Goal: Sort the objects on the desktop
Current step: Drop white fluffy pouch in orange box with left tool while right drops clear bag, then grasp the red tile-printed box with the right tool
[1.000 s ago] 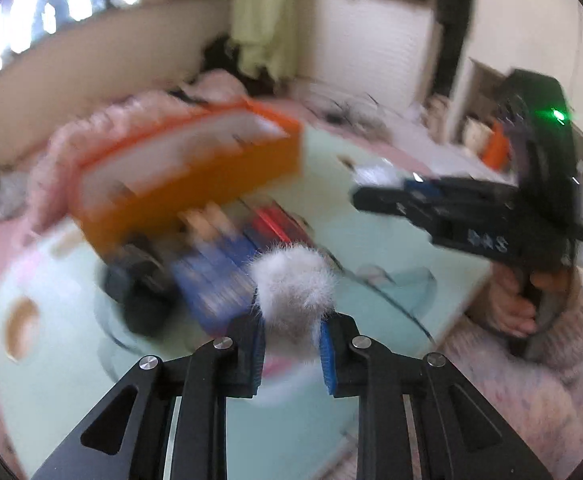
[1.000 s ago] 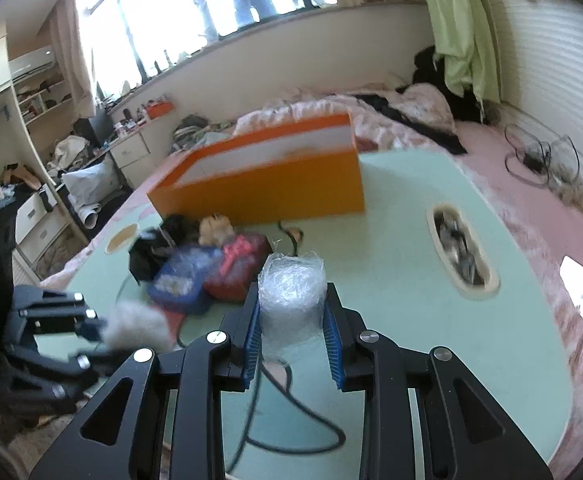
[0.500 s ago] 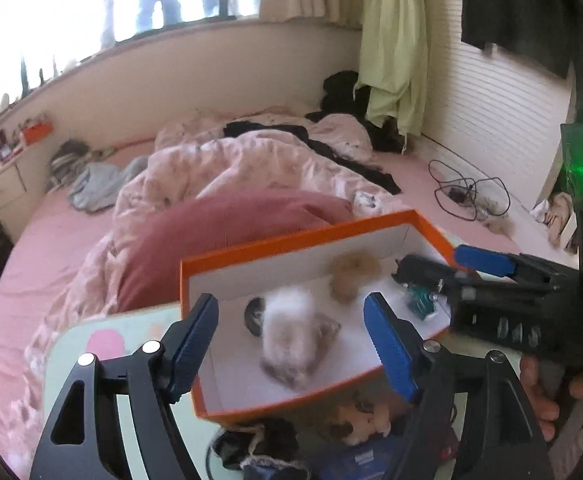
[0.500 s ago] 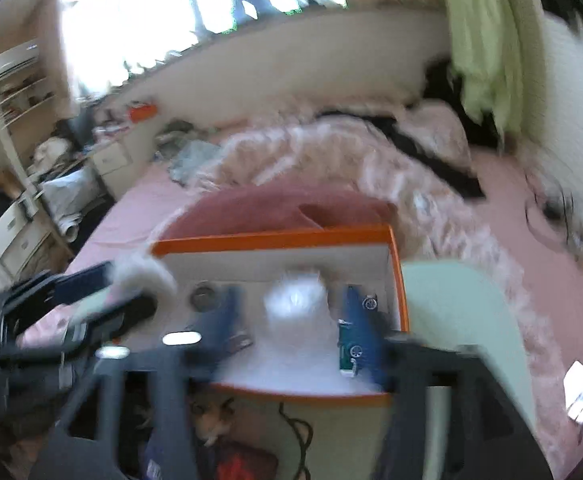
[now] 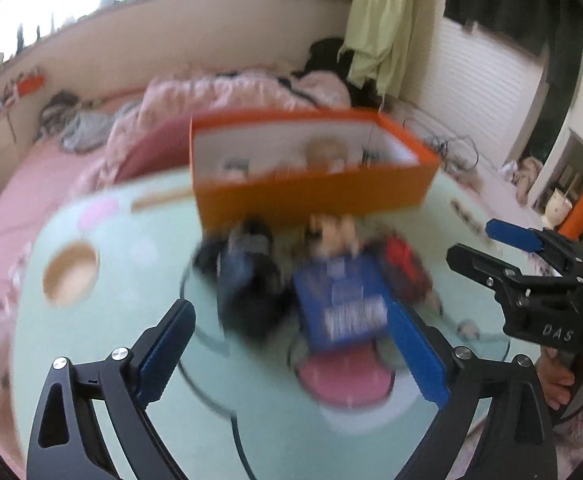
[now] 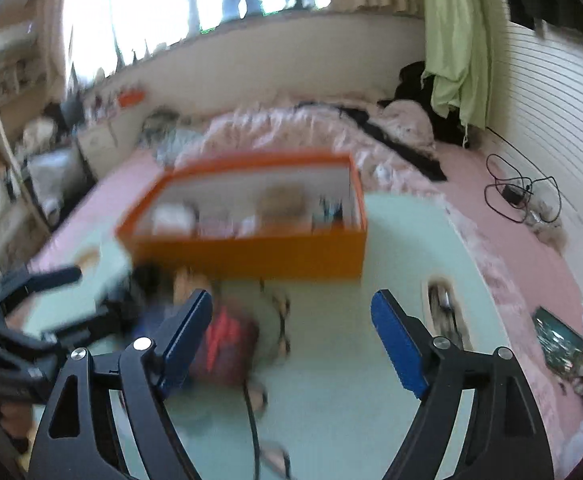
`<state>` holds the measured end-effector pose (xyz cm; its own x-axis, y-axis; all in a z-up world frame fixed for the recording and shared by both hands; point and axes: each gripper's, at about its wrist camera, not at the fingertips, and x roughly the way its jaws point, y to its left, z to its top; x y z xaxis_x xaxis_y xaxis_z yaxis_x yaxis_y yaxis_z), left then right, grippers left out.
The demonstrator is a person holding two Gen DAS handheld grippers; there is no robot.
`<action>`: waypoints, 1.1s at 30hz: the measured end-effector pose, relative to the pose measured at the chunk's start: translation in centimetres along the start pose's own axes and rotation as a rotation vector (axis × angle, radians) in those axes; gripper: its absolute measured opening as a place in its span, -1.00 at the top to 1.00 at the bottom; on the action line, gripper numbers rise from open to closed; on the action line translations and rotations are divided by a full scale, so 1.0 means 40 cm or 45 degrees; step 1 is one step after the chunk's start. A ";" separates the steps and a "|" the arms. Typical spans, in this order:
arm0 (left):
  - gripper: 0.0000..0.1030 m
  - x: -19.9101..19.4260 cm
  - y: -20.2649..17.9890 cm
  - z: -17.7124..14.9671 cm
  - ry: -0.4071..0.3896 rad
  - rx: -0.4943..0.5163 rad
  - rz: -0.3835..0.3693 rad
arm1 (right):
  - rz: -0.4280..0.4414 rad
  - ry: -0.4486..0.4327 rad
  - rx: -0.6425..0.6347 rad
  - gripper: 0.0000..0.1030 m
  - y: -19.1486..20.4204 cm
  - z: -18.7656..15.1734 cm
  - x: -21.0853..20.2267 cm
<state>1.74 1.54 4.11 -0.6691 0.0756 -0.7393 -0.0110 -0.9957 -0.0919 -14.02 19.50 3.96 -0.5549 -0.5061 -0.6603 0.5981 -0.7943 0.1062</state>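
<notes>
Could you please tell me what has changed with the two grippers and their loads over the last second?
Both loads were let go: a second ago the left gripper held a white fluffy ball and the right gripper a clear crinkled plastic wad; both went over the orange cardboard box and now have wide, empty jaws, drawn back over the pale green table. The box and the pile before it stayed.

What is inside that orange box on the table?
The orange box holds several small things on its pale floor: a tan fuzzy lump, something whitish, and bluish bits at its right end. Blur hides what they are, and the near wall covers the floor's front edge.
</notes>
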 end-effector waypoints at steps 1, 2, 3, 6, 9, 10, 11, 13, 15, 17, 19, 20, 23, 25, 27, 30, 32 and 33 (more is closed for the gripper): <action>-0.88 0.004 0.000 -0.017 0.015 -0.005 0.003 | -0.015 0.034 -0.031 -0.59 0.010 -0.026 0.001; -0.88 0.011 0.000 -0.034 0.030 -0.007 0.008 | -0.021 0.052 -0.044 -0.59 0.015 -0.044 0.002; -0.88 0.019 0.000 -0.049 0.045 -0.011 0.023 | -0.024 0.071 -0.049 -0.59 0.018 -0.062 0.004; -0.93 0.039 -0.005 -0.078 0.065 0.007 0.076 | -0.035 0.144 -0.040 -0.59 0.020 -0.104 0.021; -1.00 0.049 -0.021 -0.086 0.067 0.051 0.117 | -0.067 0.203 -0.022 -0.69 0.001 -0.115 0.040; -1.00 0.050 -0.023 -0.085 0.068 0.058 0.114 | -0.111 0.207 -0.030 -0.88 -0.002 -0.117 0.044; -1.00 0.050 -0.024 -0.085 0.067 0.061 0.112 | -0.142 0.218 -0.039 -0.99 -0.001 -0.116 0.048; -1.00 0.049 -0.024 -0.084 0.063 0.059 0.110 | -0.137 0.204 -0.036 -0.99 -0.009 -0.116 0.048; -1.00 0.048 -0.022 -0.086 0.058 0.058 0.110 | -0.139 0.201 -0.034 -0.99 -0.013 -0.115 0.048; -1.00 0.048 -0.022 -0.087 0.058 0.057 0.108 | -0.140 0.199 -0.035 -0.99 -0.013 -0.113 0.049; -1.00 0.048 -0.021 -0.088 0.057 0.058 0.108 | -0.138 0.196 -0.037 -0.99 -0.013 -0.116 0.051; -1.00 0.049 -0.021 -0.087 0.057 0.057 0.108 | -0.137 0.195 -0.038 -0.99 -0.014 -0.116 0.051; -1.00 0.049 -0.021 -0.088 0.057 0.057 0.108 | -0.134 0.188 -0.041 -0.99 -0.014 -0.120 0.049; -1.00 0.049 -0.020 -0.086 0.057 0.057 0.108 | -0.128 0.179 -0.047 -0.99 -0.011 -0.125 0.046; -1.00 0.049 -0.020 -0.087 0.057 0.057 0.108 | -0.122 0.171 -0.053 -0.99 -0.011 -0.126 0.043; -1.00 0.049 -0.020 -0.087 0.057 0.056 0.107 | -0.121 0.163 -0.051 -0.99 -0.013 -0.126 0.044; -1.00 0.050 -0.020 -0.084 0.057 0.054 0.106 | -0.127 0.161 -0.048 -0.99 -0.011 -0.125 0.043; -1.00 0.050 -0.020 -0.084 0.057 0.055 0.106 | -0.117 0.159 -0.044 -0.98 -0.010 -0.124 0.041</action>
<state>2.91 2.67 0.45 -0.6353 -0.0063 -0.7723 0.0109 -0.9999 -0.0008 -12.31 20.66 -0.86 -0.5330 -0.3845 -0.7537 0.5689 -0.8222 0.0171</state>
